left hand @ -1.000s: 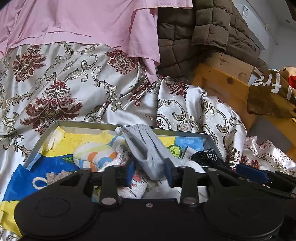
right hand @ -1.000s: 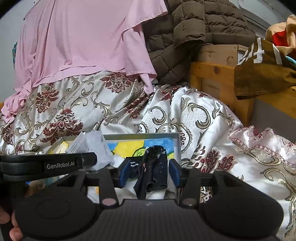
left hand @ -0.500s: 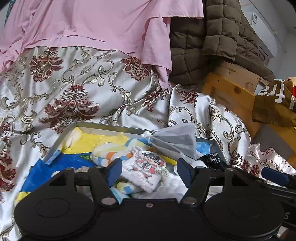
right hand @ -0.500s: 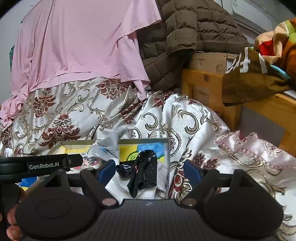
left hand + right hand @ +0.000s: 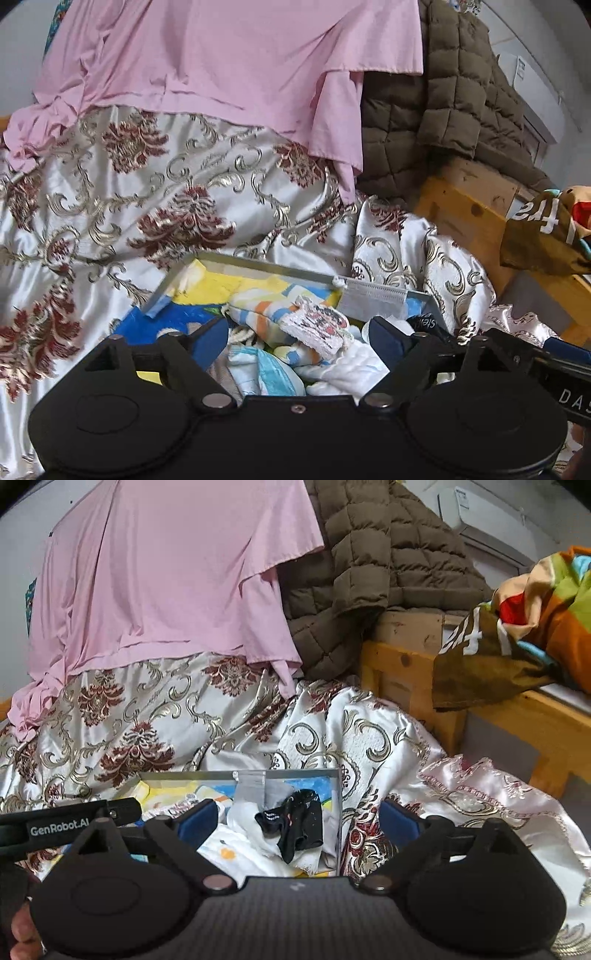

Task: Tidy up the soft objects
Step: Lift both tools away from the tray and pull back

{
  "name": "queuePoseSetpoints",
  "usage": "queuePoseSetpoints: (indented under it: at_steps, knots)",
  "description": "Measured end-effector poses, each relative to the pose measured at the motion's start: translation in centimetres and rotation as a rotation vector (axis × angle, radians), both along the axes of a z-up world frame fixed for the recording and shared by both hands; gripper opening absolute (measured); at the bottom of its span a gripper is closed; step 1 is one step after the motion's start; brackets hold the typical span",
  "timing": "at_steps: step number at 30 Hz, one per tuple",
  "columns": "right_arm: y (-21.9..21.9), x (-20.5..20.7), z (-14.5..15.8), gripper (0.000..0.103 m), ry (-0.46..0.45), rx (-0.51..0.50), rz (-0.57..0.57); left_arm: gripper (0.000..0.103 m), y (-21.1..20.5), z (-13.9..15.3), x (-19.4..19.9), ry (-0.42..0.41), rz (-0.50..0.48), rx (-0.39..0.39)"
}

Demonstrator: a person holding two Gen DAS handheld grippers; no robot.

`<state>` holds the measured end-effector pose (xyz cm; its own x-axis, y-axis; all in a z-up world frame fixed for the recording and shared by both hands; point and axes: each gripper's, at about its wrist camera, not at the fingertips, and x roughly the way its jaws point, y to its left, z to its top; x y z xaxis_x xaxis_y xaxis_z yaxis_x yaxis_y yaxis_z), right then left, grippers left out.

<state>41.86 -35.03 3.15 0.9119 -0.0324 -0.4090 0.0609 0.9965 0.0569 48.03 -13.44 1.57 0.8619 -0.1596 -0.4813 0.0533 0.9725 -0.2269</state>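
Looking along both grippers, we see a shallow metal-rimmed box on the patterned satin bedcover, filled with soft items. The left gripper has its jaws opening, nothing pinched between them; beyond them lie a striped sock and a grey face mask at the far rim. The right gripper is likewise opening over a black sock, which seems to rest loose on white cloth near the box's right wall.
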Motion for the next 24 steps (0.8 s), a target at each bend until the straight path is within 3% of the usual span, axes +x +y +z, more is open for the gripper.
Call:
queuePoseSetpoints:
  at_steps: [8, 24]
  knots:
    - [0.9, -1.9, 2.2, 0.103, -0.029, -0.02, -0.004, 0.096, 1.1, 2.2, -2.6, -0.051, 0.01, 0.005]
    - [2.7, -6.2, 4.9, 0.103, -0.07, -0.026, 0.007, 0.102, 4.0, 4.6, -7.6, -0.104, 0.032, -0.012]
